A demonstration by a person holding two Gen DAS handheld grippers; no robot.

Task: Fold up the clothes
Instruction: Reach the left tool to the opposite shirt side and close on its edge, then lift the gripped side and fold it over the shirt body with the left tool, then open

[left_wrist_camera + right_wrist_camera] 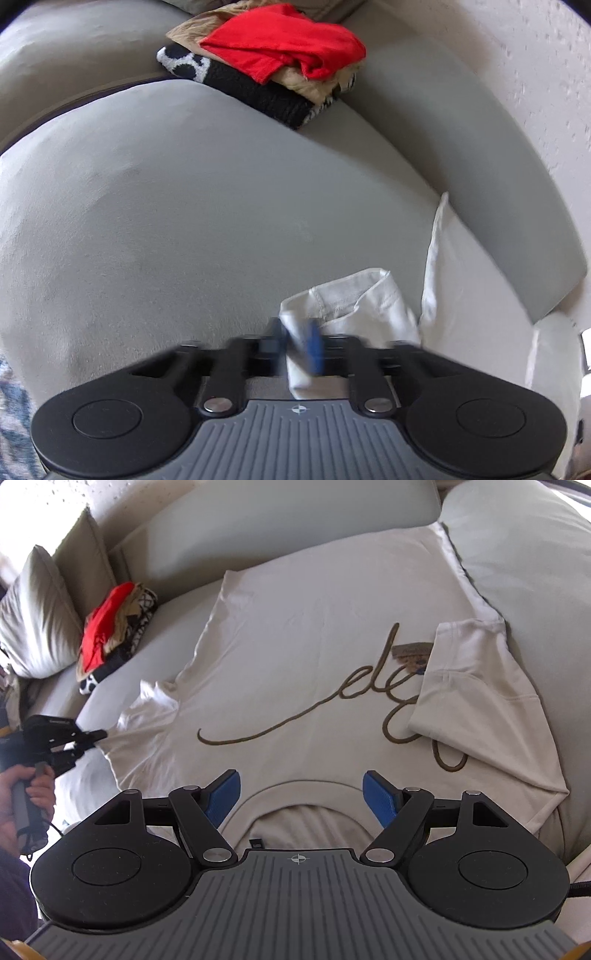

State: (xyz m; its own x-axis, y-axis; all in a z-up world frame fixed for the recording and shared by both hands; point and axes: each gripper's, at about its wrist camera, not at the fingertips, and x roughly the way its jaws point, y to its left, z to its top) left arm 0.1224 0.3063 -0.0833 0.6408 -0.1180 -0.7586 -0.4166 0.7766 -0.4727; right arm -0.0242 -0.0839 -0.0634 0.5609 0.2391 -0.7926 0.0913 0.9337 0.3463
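Observation:
A cream T-shirt point(314, 635) with brown script lettering lies front up on the grey sofa seat. Its right sleeve point(476, 686) is folded in over the chest. My right gripper point(301, 797) hovers open just above the collar point(306, 794), blue pads apart, holding nothing. My left gripper point(297, 347) is shut on the left sleeve point(351, 299), white cloth bunched between its blurred fingers. In the right wrist view the left gripper point(98, 736) pinches that sleeve's point(147, 712) edge at the far left, held by a person's hand point(33, 786).
A pile of clothes with a red garment point(284, 40) on top, over tan and black-and-white pieces, sits at the sofa's back; the pile point(110, 635) also shows beside a pale cushion point(37, 616). Bare grey seat cushion point(184, 203) spreads ahead of the left gripper.

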